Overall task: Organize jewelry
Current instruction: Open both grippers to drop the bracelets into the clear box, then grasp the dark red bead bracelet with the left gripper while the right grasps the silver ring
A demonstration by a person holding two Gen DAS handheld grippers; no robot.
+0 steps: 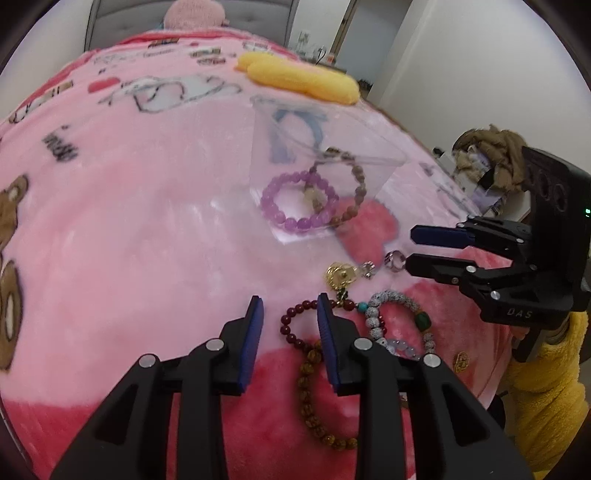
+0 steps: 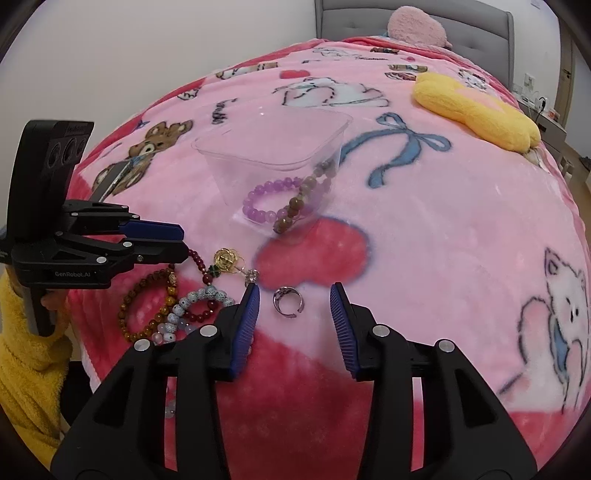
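Observation:
A clear plastic box on the pink blanket holds a purple bead bracelet and a brown bead bracelet. Loose jewelry lies nearer: a silver ring, a gold pendant, a dark red bead bracelet, a white bead bracelet and an amber bead bracelet. My right gripper is open with the ring between its fingers. My left gripper is open and empty, its right finger over the red bracelet.
A yellow plush cushion lies beyond the box. A pink plush and grey headboard stand at the far end. The bed's edge runs close behind the loose jewelry.

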